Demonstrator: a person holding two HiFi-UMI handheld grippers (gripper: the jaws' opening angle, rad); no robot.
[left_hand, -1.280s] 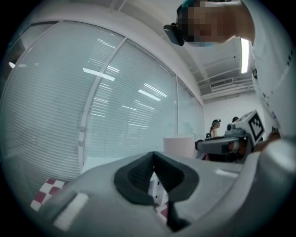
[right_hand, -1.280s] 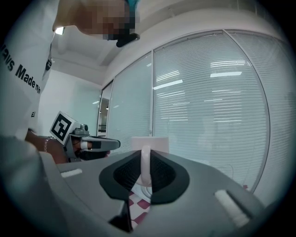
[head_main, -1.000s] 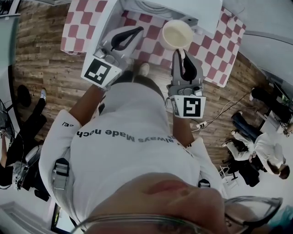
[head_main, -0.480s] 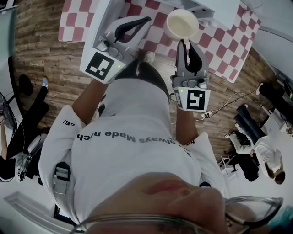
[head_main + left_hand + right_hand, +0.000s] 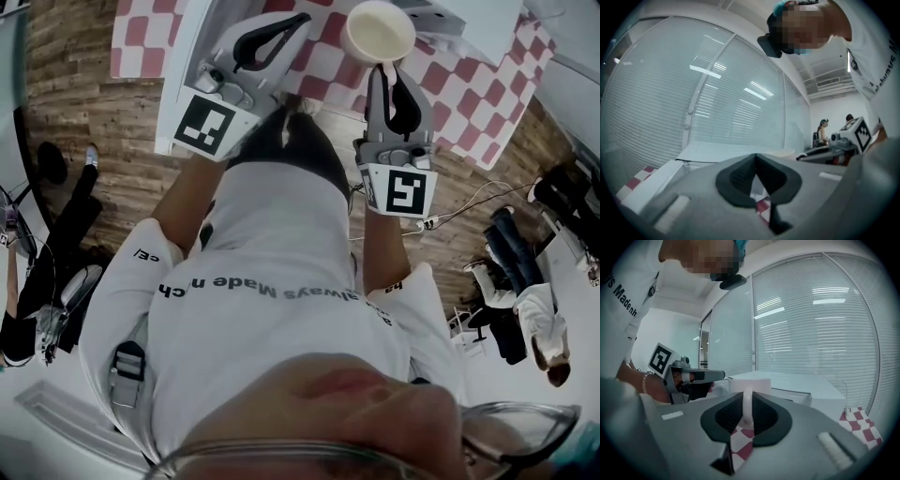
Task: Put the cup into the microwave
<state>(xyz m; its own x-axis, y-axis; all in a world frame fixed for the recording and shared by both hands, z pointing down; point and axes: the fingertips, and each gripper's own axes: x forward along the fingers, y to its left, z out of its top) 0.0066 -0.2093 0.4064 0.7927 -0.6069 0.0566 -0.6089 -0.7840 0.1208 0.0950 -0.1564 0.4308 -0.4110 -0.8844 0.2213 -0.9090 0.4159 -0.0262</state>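
Note:
The cream cup [image 5: 378,31] hangs in the air at the top of the head view, held level with its mouth up. My right gripper [image 5: 386,69] is shut on the cup's handle; in the right gripper view the white handle [image 5: 747,409] stands pinched between the dark pads below the cup [image 5: 750,382]. Just beyond the cup is the white microwave [image 5: 473,21], also in the right gripper view as the microwave [image 5: 801,386]. My left gripper [image 5: 300,18] is shut on nothing, left of the cup, over the checked cloth. In its own view the left gripper [image 5: 756,157] points at the microwave [image 5: 722,152].
A red-and-white checked tablecloth [image 5: 141,42] covers the table, with a white panel [image 5: 197,42] lying at its left. Wooden floor lies below, with a cable [image 5: 459,211] at the right. People sit at the right [image 5: 530,314] and left [image 5: 28,314]. Blinds [image 5: 825,333] fill the back.
Both grippers have moved forward toward the microwave; the cup has travelled with the right gripper and now sits higher in the head view. Both stay shut.

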